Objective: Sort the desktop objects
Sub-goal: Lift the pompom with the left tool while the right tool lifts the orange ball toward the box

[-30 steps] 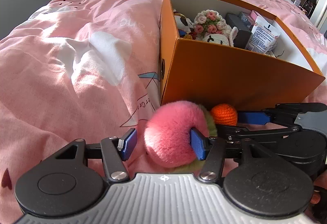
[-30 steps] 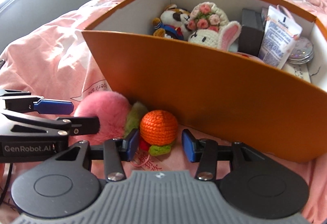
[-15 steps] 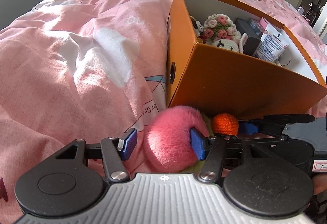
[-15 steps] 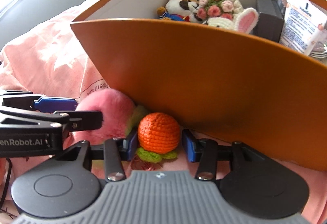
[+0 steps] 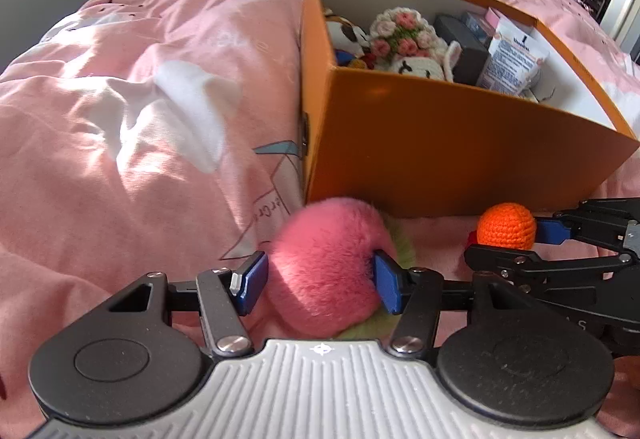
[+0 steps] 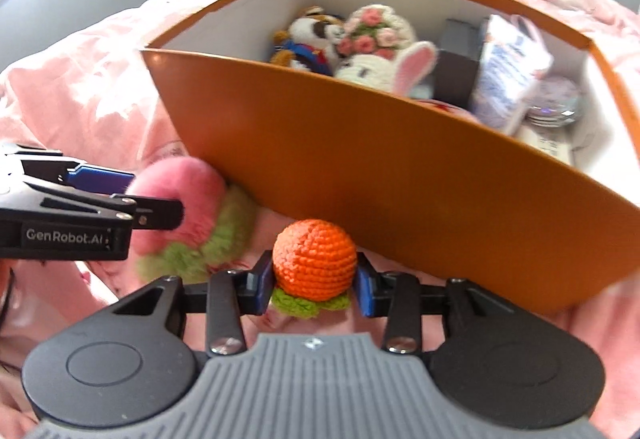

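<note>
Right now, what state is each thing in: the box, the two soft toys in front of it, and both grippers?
Orange box: open, no lid, already holding plush toys and packets.
Pink fluffy toy: outside the box, between the pads of the left hand-held gripper.
Orange crochet ball: outside the box, clamped.
Left hand-held gripper: closed on the pink fluffy toy.
Right hand-held gripper: jaws just closed onto the orange crochet ball.

Pink pompom (image 5: 324,271), orange crochet ball (image 6: 315,259)

The pink bed cover (image 5: 132,143) carries an orange box (image 5: 440,147) at 2 o'clock.
</note>
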`<state>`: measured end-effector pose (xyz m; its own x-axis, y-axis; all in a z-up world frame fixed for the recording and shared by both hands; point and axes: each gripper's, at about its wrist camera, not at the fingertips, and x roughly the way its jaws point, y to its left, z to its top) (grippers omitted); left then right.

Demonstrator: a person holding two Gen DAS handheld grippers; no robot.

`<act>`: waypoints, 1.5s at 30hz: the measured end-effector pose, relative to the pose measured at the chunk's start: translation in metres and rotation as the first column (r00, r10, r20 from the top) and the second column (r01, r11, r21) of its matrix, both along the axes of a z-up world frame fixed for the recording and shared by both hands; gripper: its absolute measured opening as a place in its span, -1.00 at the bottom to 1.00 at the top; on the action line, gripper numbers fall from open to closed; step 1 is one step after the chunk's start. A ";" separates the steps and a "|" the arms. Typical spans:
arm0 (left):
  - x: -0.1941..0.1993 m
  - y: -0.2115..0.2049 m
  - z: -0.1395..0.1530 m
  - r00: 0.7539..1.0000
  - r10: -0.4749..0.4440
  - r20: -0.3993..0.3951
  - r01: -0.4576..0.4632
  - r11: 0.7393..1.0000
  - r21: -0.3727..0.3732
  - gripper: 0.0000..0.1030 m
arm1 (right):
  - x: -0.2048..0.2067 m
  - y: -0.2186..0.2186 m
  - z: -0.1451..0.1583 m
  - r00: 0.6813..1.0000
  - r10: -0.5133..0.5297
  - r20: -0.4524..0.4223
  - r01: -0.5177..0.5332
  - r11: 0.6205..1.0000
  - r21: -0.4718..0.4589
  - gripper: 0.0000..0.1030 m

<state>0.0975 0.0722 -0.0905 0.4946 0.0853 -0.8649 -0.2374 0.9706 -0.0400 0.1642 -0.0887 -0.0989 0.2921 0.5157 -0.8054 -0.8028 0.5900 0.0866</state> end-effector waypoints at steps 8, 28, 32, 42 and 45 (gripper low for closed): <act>0.016 -0.002 -0.020 1.000 -0.009 -0.019 0.009 1.000 -0.020 0.29 | 0.000 -0.004 -0.008 1.000 -0.005 -0.005 0.005 1.000 0.000 -0.16; 0.006 -0.018 -0.043 0.997 -0.081 0.015 0.080 0.996 0.028 0.07 | 0.004 0.008 -0.023 0.999 -0.008 -0.049 0.010 0.998 0.060 -0.08; 0.002 -0.021 -0.041 0.995 -0.092 0.031 0.091 0.995 0.045 -0.03 | 0.004 0.012 -0.027 0.998 -0.010 -0.055 0.013 0.998 0.063 -0.20; -0.018 -0.025 -0.005 0.974 -0.167 0.150 0.164 0.986 0.033 -0.06 | -0.009 0.011 -0.004 1.000 0.008 -0.015 -0.006 0.994 0.110 -0.20; -0.022 -0.025 0.009 0.966 -0.183 0.185 0.182 0.983 0.023 -0.06 | -0.012 0.006 0.008 1.000 0.018 -0.005 -0.018 0.990 0.142 -0.20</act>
<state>0.0755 0.0472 -0.0814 0.6541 -0.0160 -0.7563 -0.0456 0.9971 -0.0605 0.1519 -0.0825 -0.0908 0.2766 0.6300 -0.7257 -0.8123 0.5568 0.1737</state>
